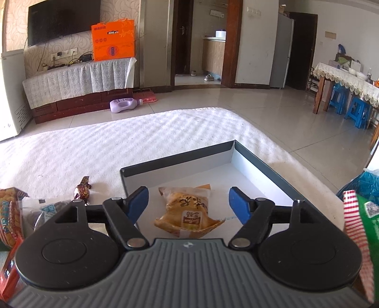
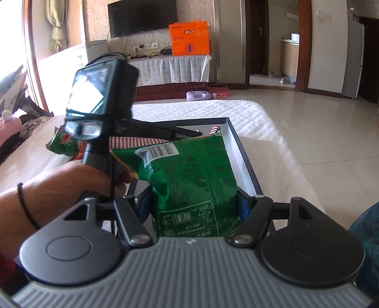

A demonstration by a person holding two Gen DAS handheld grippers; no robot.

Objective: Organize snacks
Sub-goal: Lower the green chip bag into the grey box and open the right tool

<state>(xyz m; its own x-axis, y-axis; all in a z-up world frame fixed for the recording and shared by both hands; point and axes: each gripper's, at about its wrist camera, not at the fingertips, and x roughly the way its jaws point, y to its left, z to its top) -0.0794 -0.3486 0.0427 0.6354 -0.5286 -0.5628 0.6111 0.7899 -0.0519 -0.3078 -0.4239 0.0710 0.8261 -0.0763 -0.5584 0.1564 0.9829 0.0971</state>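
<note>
Left gripper [image 1: 188, 203] jaws wide open, gripping nothing, over the orange pastry packet [image 1: 187, 210] lying in the grey tray [image 1: 260, 163], while right gripper [image 2: 194, 201] is clamped on the green snack bag [image 2: 189, 170], held above the tray for packing.

A home living room: wall television [image 1: 64, 21], dining table [image 1: 345, 78].

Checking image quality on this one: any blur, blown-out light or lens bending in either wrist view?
Left wrist view: mostly sharp, print on the yellow snack packet legible; floor tiles show glare; the box edges bend from the fisheye. Right wrist view: the window at far left is blown out; the other gripper's camera is soft and blurred; the green bag barcode stays readable.
</note>
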